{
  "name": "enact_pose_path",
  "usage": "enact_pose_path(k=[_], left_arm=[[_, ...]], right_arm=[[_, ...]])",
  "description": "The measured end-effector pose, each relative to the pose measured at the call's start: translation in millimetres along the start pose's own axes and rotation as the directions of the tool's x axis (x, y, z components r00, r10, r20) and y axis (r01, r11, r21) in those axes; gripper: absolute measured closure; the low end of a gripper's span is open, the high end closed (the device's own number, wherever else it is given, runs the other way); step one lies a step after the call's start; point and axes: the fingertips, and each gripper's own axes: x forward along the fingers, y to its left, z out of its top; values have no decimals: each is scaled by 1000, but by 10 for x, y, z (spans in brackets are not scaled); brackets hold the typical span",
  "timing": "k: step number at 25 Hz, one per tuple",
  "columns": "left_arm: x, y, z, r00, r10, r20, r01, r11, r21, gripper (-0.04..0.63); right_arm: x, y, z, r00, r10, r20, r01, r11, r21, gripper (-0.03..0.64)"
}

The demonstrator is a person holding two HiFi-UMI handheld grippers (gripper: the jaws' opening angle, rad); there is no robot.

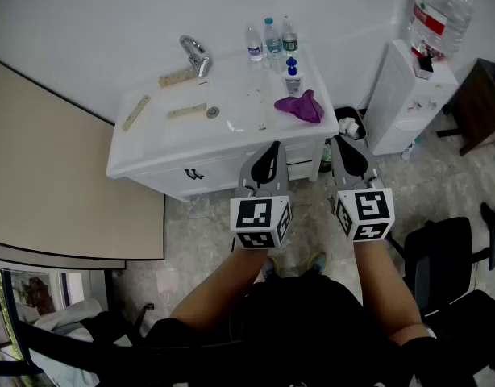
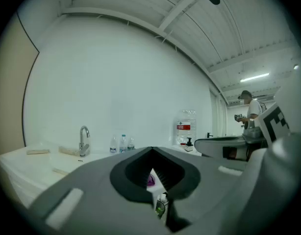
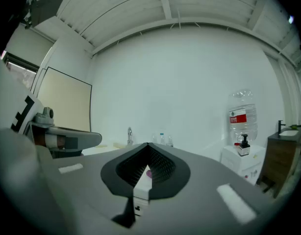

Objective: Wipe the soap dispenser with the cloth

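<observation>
The soap dispenser (image 1: pixel 292 78), a small clear bottle with a blue pump, stands at the back right of the white vanity top (image 1: pixel 231 95). A purple cloth (image 1: pixel 300 107) lies crumpled just in front of it, near the right edge. Both grippers hover in front of the vanity, apart from everything on it. My left gripper (image 1: pixel 272 148) is shut with nothing in it, and my right gripper (image 1: pixel 342 143) is shut and empty too. A sliver of the purple cloth (image 2: pixel 150 181) shows through the left jaws' gap, and the cloth (image 3: pixel 148 173) also shows through the right jaws.
Three water bottles (image 1: pixel 272 40) and a faucet (image 1: pixel 197 55) stand at the vanity's back. Wooden pieces (image 1: pixel 176 77) lie around the basin. A white water cooler (image 1: pixel 405 95) with a large bottle (image 1: pixel 439 10) is right, a bin (image 1: pixel 350 124) between. A black chair (image 1: pixel 449 256) is near right.
</observation>
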Motion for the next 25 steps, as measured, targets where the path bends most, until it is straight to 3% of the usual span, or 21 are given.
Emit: enact_pose_path(k=[9, 12, 14, 15, 21, 25], left_arm=[[154, -6, -37, 1000, -2, -11, 2, 1000, -10, 595], [243, -37, -140, 1000, 10, -28, -11, 1000, -20, 595], [316, -50, -224, 999, 17, -37, -18, 1000, -17, 595], [366, -39, -265, 999, 22, -41, -23, 1000, -13, 595], [733, 336, -489, 995, 54, -87, -56, 998, -27, 595], [1156, 738, -610, 993, 24, -113, -31, 998, -57, 595]], right_arm=[[102, -86, -67, 1000, 13, -8, -13, 1000, 10, 594], [189, -142, -261, 997, 64, -45, -64, 998, -1, 595], [297, -198, -407, 993, 100, -64, -101, 995, -10, 510], [374, -243, -472, 991, 109, -72, -110, 994, -11, 502], [933, -358, -733, 988, 109, -112, -108, 994, 15, 477], [1497, -356, -1014, 980, 84, -178, -84, 996, 8, 454]])
